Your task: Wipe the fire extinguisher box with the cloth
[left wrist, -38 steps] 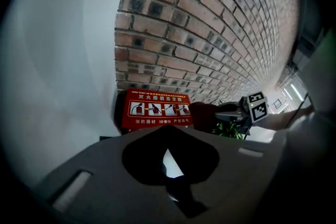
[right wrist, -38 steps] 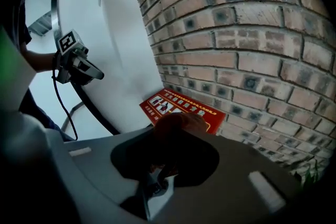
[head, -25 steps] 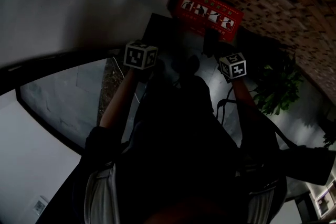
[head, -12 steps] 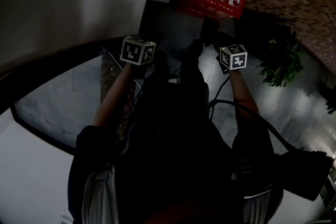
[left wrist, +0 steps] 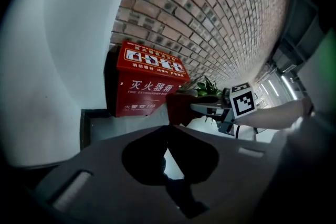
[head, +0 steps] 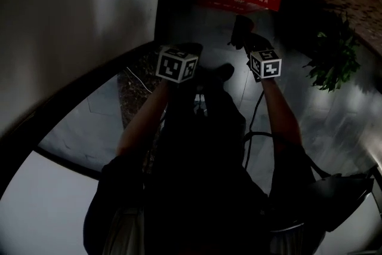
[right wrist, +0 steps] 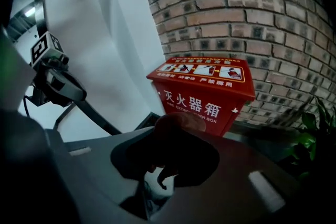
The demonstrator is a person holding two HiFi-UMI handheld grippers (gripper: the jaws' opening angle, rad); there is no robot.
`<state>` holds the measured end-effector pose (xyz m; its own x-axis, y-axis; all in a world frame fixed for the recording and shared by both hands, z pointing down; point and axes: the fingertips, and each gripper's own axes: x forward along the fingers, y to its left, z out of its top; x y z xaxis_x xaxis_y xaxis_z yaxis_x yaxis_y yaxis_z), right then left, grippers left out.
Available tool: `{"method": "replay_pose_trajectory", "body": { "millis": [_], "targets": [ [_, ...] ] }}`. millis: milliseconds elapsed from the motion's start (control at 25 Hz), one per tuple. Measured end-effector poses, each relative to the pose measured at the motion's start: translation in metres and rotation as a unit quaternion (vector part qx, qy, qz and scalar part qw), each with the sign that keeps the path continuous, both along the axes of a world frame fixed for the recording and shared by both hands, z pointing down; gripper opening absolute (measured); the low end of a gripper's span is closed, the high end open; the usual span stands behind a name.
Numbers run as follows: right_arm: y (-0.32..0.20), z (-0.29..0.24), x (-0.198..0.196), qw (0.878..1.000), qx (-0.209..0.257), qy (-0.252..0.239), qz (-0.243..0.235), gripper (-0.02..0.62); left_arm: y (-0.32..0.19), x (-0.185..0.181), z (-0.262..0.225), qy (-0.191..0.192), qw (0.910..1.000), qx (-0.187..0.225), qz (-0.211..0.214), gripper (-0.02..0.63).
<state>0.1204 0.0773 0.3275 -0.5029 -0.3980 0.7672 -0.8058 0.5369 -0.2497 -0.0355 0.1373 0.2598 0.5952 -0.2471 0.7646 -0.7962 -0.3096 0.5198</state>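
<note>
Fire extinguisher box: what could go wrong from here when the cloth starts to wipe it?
1. The cloth is bunched small in the right gripper, so its hard jaws, not the cloth, might scrape the fire extinguisher box.
2. The plant stands close beside the box, so a wide wipe may hit its leaves.

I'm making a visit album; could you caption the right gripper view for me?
The right gripper holds a dark red cloth in front of the red fire extinguisher box by the brick wall.
</note>
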Motion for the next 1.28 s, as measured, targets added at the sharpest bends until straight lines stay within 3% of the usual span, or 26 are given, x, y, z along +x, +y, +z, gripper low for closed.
{"method": "replay_pose_trajectory", "body": {
  "millis": [360,480,640,760,920,1120,1280],
  "targets": [
    [-0.015,0.122,0.057,0.999,-0.005,0.041,0.008,0.075,-0.001,0.058,0.128,0.013,0.998,-0.039,0.048,0.003],
    [-0.018,0.156,0.063,0.999,-0.008,0.035,0.017,0.075,-0.01,0.06,0.159,0.013,0.9973,-0.04,0.061,0.003],
    [-0.031,0.199,0.063,0.999,-0.002,0.044,-0.023,0.075,-0.035,0.06,0.21,0.006,0.997,-0.034,0.07,0.003],
    [-0.049,0.242,0.074,0.998,-0.006,0.051,-0.02,0.075,-0.067,0.056,0.254,-0.012,0.9962,-0.011,0.086,0.003],
    [-0.082,0.306,0.077,0.998,0.002,0.051,0.022,0.075,-0.111,0.047,0.316,-0.023,0.9956,0.027,0.086,0.003],
    [-0.092,0.399,0.099,0.989,-0.049,0.045,0.128,0.075,-0.12,0.051,0.379,0.034,0.9988,0.014,0.032,0.003],
    [-0.104,0.446,0.111,0.975,-0.052,-0.003,0.218,0.074,-0.138,0.059,0.4,0.015,0.9961,0.058,0.065,0.003]
  ]
}}
